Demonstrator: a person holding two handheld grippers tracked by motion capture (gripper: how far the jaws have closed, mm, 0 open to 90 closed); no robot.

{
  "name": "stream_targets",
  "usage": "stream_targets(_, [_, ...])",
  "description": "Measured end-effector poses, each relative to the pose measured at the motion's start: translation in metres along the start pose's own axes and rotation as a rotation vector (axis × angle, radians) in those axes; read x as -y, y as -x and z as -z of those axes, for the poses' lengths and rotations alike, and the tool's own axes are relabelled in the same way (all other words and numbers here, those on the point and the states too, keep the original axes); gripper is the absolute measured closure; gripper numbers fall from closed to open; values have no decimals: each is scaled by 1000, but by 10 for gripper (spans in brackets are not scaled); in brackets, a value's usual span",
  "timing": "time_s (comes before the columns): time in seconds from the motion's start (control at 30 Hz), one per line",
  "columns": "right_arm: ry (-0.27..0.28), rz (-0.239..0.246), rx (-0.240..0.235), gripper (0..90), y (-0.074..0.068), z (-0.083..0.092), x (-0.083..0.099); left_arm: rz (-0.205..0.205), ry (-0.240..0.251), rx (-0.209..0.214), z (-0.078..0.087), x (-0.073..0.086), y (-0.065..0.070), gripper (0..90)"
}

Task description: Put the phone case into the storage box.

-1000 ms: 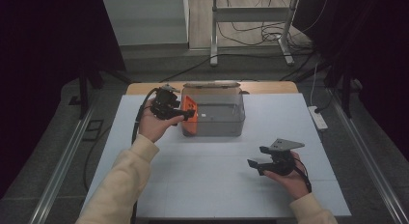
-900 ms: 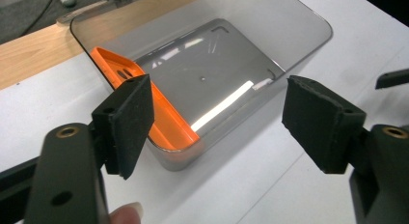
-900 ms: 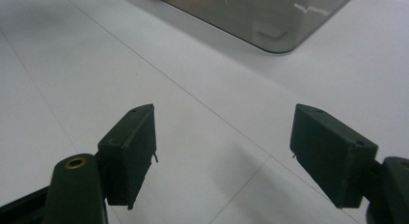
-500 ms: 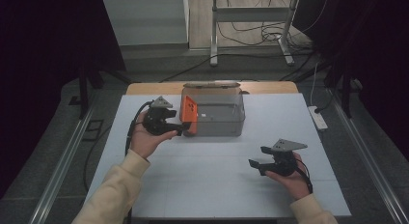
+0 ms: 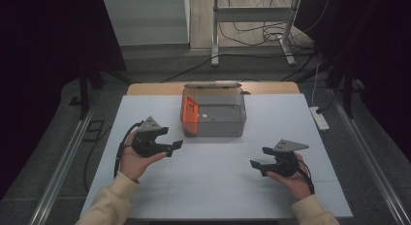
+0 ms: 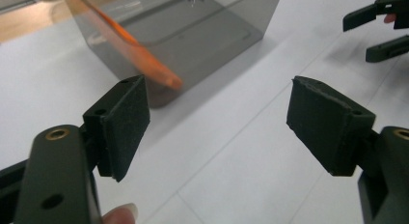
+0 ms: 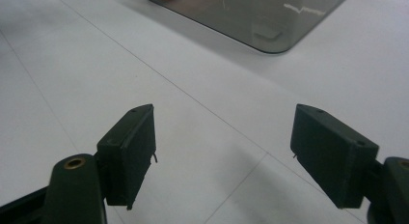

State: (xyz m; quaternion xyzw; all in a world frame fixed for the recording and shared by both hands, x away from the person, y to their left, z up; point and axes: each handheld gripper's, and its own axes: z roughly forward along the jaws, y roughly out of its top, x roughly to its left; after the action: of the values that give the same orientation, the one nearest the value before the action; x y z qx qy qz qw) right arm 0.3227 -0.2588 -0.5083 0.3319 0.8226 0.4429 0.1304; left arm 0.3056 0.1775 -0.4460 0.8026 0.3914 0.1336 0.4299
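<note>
Since the earlier high view, the left gripper [image 5: 175, 146] has withdrawn from the grey box [image 5: 213, 116] toward the lower left of the frame, and its jaws have just been opening with nothing between them. It now sits in the left hand [image 5: 137, 158] at centre left of the high view, clear of the box and low over the white surface [image 5: 213, 191]. In the left gripper view, both pads stand wide apart, with bare surface visible in the gap.

At upper centre of the high view, the grey box rests on the surface near its far edge. An orange piece [image 5: 190, 116] leans tilted at the left wall of the box; whether it sits inside or outside that wall cannot be told. In the left gripper view, the orange piece [image 6: 140, 50] appears at upper left, running diagonally along the box [image 6: 202, 35].

At lower right of the high view, the right gripper [image 5: 257, 166] is unchanged in position, held in the right hand [image 5: 291, 179] well apart from the box. Its jaws are wide open and hold nothing. In the right gripper view, the box [image 7: 260, 16] lies at the top edge of the frame.
</note>
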Motion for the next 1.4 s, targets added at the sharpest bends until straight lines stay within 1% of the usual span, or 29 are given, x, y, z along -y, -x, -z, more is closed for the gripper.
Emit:
stream_targets(0.1, [-3, -2, 1, 242, 0, 0, 0, -1, 1, -15, 2, 10, -1, 230])
stream_targets(0.33, [-2, -1, 4, 241, 0, -1, 1, 33, 24, -10, 7, 32, -6, 227])
stream_targets(0.47, [-11, 0, 10, 241, 0, 0, 1, 29, 12, -26, 6, 42, -7, 225])
stream_targets(0.63, [-2, 2, 3, 240, 0, 0, 1, 56, 6, -28, 4, 58, -10, 222])
stream_targets(0.77, [-3, 2, 4, 240, 0, 0, 1, 65, -12, -33, 3, 68, -13, 216])
stream_targets(0.93, [-7, 6, 2, 239, 0, 0, 1, 63, -10, -62, 5, 76, -14, 214])
stream_targets(1.1, [-1, 3, -3, 239, 1, 0, 2, 66, -9, -72, 4, 81, -13, 216])
stream_targets(1.33, [7, 7, -1, 239, 2, 1, 2, 67, -13, -68, 1, 84, -12, 214])
stream_targets(1.4, [18, 10, 0, 240, 2, 1, 2, 67, -17, -66, 0, 84, -12, 213])
